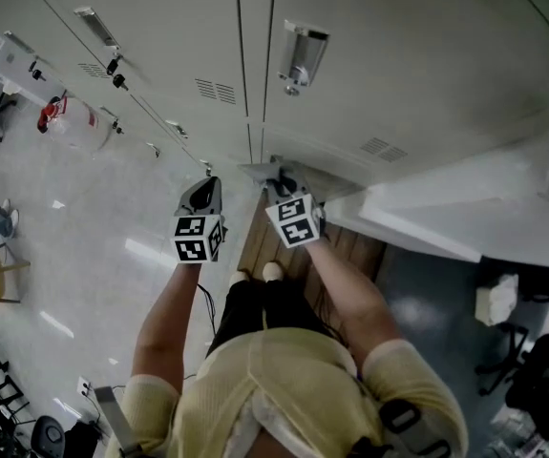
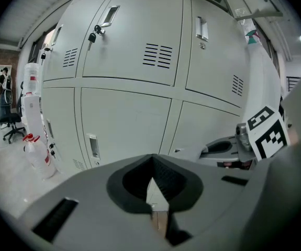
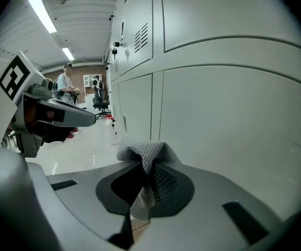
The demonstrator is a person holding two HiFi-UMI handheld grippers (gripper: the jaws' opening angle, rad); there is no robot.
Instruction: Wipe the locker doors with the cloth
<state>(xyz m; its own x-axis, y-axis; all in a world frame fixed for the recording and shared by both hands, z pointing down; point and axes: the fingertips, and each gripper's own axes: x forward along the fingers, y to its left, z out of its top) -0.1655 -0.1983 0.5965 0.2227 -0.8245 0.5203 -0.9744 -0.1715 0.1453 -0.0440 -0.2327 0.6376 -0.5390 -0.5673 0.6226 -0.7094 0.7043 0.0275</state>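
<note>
Pinching a grey knitted cloth (image 3: 149, 153) in the right gripper (image 3: 140, 195), jaws pressing onto the fabric, a bunched fold poking out past the tips. Holding that cloth low down, just beside the pale grey metal locker doors (image 3: 234, 114); touching the metal or not, impossible to tell. Carrying the left gripper (image 2: 153, 192) with its jaws pressed together on nothing, pointing toward a lower door with a recessed handle (image 2: 93, 146). Hovering side by side in the head view, both grippers close to the foot of the lockers, apart from each other. Standing against the lockers further left, a white plastic bottle with a red cap (image 2: 34, 153).
</note>
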